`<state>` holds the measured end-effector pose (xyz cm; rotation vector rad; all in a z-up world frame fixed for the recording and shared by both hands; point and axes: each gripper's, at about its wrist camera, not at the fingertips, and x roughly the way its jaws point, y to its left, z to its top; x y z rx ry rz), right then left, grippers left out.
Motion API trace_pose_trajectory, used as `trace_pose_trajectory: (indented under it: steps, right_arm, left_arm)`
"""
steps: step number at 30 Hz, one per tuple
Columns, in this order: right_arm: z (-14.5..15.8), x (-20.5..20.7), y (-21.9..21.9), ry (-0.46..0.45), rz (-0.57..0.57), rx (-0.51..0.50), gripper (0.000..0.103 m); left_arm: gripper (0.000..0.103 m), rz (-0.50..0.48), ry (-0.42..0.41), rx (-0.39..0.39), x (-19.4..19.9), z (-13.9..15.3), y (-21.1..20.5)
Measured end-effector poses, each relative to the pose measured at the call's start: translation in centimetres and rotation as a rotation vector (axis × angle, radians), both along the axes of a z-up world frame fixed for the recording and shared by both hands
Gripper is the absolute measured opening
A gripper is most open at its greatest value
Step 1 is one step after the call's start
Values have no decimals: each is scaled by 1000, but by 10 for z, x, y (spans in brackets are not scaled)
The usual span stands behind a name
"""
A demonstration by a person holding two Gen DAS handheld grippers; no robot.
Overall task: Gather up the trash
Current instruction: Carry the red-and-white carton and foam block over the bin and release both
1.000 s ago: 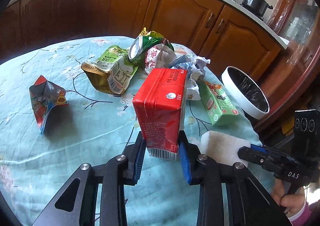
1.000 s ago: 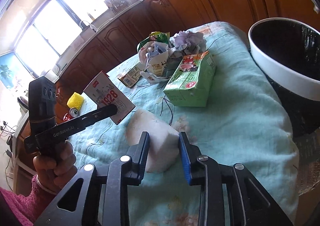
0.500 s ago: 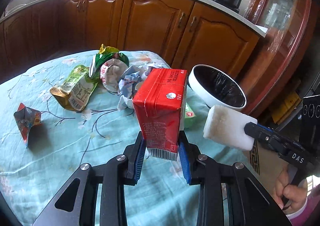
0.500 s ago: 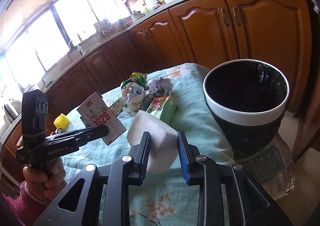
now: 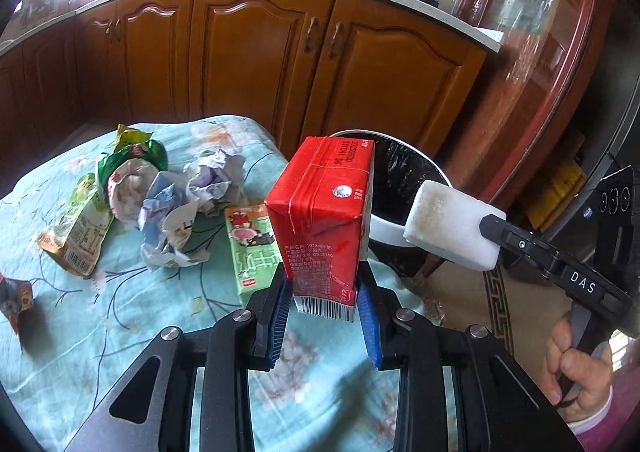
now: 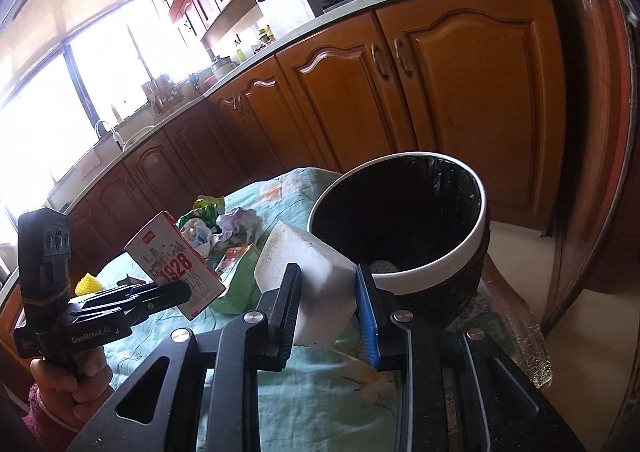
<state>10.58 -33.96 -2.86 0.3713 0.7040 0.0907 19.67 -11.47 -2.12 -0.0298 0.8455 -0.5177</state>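
My left gripper (image 5: 323, 300) is shut on a red milk carton (image 5: 324, 212) and holds it above the table, near the bin. The carton also shows in the right wrist view (image 6: 176, 264). My right gripper (image 6: 327, 306) is shut on a white foam block (image 6: 308, 276), held beside the rim of the black bin with a white rim (image 6: 432, 272). The block also shows in the left wrist view (image 5: 452, 228), over the bin (image 5: 388, 232). The bin is lined with a black bag and something pale lies at its bottom.
On the teal floral tablecloth (image 5: 120, 316) lie a green juice carton (image 5: 252, 248), crumpled paper (image 5: 188, 204), a green snack bag (image 5: 132, 156), a gold-green pouch (image 5: 76, 236) and a red wrapper (image 5: 16, 300). Wooden cabinets (image 5: 256, 52) stand behind. A yellow object (image 6: 89, 284) lies at the far left.
Both grippers have moved right toward the bin with their loads. The foam block has risen off the table and now hangs at the bin's rim.
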Motion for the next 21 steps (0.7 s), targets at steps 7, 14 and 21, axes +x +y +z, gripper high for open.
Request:
trace_pose_trajectory:
  steps: [7, 14, 21]
  right_arm:
    - [-3, 19, -28, 8, -56, -33, 28]
    - [-3, 37, -46, 15, -88, -77, 28]
    - [-8, 61, -55, 43, -101, -111, 28]
  left_arm:
    - [30, -37, 4, 11, 32, -4, -39]
    - [30, -59, 7, 37, 68, -10, -74]
    - [30, -69, 21, 64, 101, -18, -104]
